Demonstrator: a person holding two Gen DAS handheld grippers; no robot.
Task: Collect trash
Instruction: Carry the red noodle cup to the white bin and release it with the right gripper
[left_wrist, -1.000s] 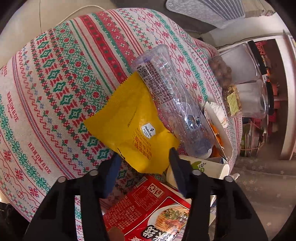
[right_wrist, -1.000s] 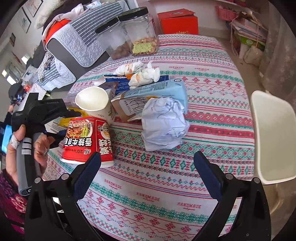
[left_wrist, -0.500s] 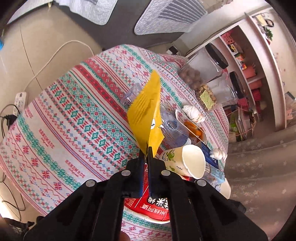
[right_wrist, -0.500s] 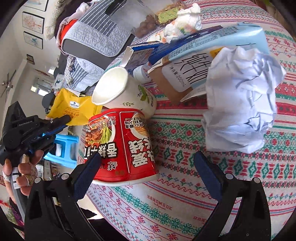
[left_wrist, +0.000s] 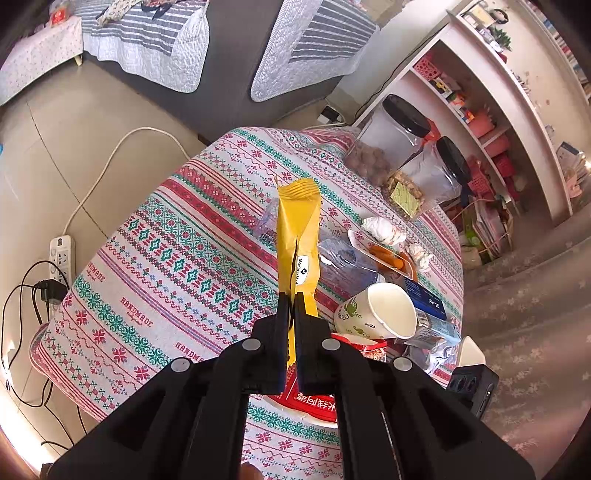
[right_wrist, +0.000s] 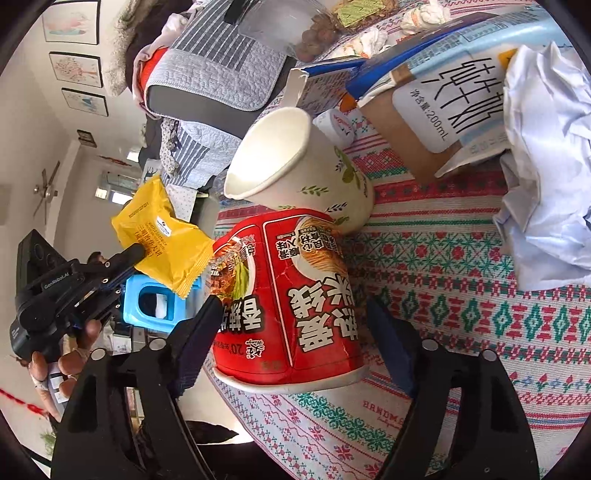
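Two grips are in play: the yellow wrapper (left_wrist: 298, 240) is clamped in the left gripper (left_wrist: 290, 306) above the counter (left_wrist: 177, 266), while the right gripper (right_wrist: 291, 325), jaws closing around the red noodle cup (right_wrist: 291, 288) beside the paper cup (right_wrist: 295, 173), should be squeezed gently.

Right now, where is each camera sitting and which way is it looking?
Left wrist view: sits on the left gripper, looking down over the table; its black fingers pinch a yellow wrapper.
Right wrist view: sits on the right gripper, looking low across the table at the red noodle cup between its closing fingers; a hand holding the left gripper shows at left.
Both show: the yellow wrapper, noodle cup, white paper cup and jars.
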